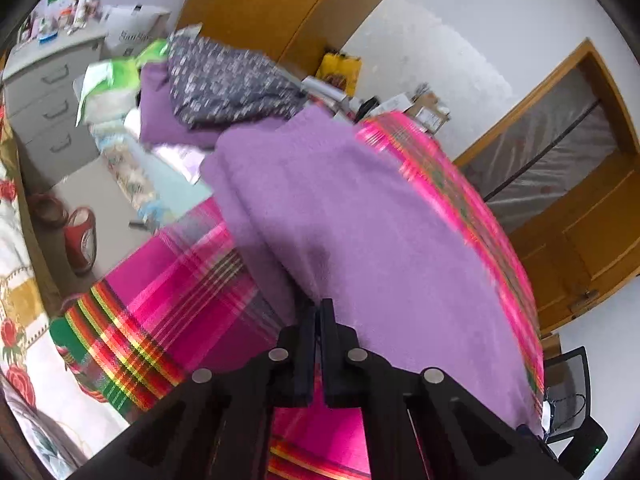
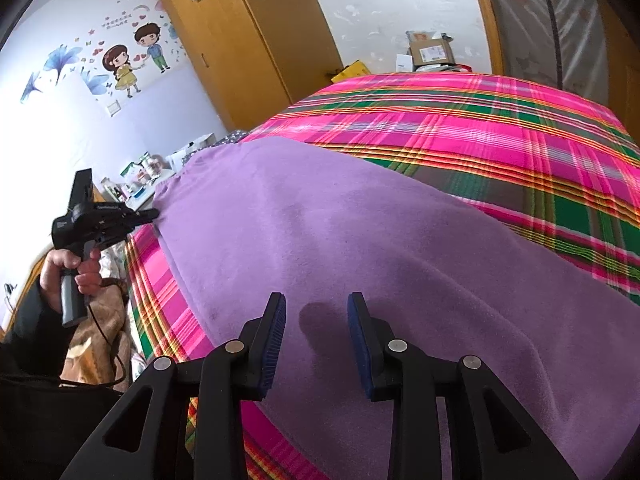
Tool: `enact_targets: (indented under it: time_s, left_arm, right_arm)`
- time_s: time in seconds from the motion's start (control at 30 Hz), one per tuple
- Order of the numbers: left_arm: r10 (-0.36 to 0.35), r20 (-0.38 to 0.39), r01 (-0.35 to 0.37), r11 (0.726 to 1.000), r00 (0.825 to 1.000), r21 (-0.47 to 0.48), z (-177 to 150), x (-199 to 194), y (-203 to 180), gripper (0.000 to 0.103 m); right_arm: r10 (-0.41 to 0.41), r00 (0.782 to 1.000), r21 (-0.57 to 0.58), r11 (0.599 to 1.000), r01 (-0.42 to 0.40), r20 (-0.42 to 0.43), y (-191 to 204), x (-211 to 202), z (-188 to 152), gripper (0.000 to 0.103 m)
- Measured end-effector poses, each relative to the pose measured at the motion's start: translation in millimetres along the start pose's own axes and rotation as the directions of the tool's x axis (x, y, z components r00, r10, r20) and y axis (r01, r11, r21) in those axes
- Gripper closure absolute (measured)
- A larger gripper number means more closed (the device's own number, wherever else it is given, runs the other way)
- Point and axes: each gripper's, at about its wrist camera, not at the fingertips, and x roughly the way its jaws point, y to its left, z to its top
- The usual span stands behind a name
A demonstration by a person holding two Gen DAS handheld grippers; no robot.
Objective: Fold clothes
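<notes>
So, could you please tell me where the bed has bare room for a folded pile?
The plaid sheet is bare beyond the purple garment, towards the cardboard box. It is crowded at the wardrobe end, with the dark patterned cloth.

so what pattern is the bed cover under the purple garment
A pink, green and orange plaid bed cover, clearest in the right wrist view.

Wooden wardrobe (image 2: 240,40), cartoon wall stickers (image 2: 132,60), possibly grey drawers (image 1: 48,92).

Bright, even daylight; left wrist view motion-blurred, both bowed and dark-cornered by fisheye.
</notes>
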Motion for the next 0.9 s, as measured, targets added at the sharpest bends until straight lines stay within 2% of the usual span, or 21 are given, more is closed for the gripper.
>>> enact_targets:
  time_s: [0.3, 0.37, 0.43, 0.5, 0.6, 0.7, 0.8, 0.9]
  left_arm:
    - [-0.004, 0.043, 0.002, 0.998, 0.999, 0.055, 5, -17, -15, 0.101]
    - [0.012, 0.027, -0.014, 0.998, 1.0, 0.06, 4, -12, -12, 0.101]
    - [0.004, -0.025, -0.003, 0.999, 1.0, 0.04, 2, -2, -5, 0.101]
    - [-0.009, -0.022, 0.01, 0.999, 1.0, 0.037, 2, -4, -3, 0.101]
    - [-0.024, -0.002, 0.024, 0.999, 1.0, 0.044, 5, -13, -6, 0.1]
    - [-0.002, 0.037, 0.0, 0.998, 0.999, 0.055, 5, -23, -11, 0.1]
    - [-0.029, 0.048, 0.024, 0.994, 0.998, 0.107, 1, -25, -30, 0.1]
    - [-0.067, -0.014, 0.069, 0.976, 0.998, 0.206, -12, -8, -58, 0.1]
  right_arm:
    - [0.016, 1.0, -0.021, 1.0, -0.016, -0.002, 3, -1, 2, 0.07]
    - [0.02, 1.0, -0.022, 1.0, -0.02, -0.003, 4, 0, 2, 0.07]
    - [0.024, 1.0, -0.023, 0.999, -0.024, -0.003, 4, 0, 2, 0.07]
    - [0.031, 0.999, -0.034, 0.999, -0.031, -0.007, 7, 1, 2, 0.07]
    - [0.046, 0.999, -0.055, 0.997, -0.046, -0.012, 11, 1, 2, 0.07]
    - [0.063, 0.998, -0.07, 0.996, -0.063, -0.013, 15, 2, 2, 0.07]
    - [0.08, 0.997, -0.08, 0.993, -0.081, -0.02, 19, 5, 3, 0.07]
    - [0.09, 0.996, -0.09, 0.992, -0.092, -0.026, 23, 8, 2, 0.07]
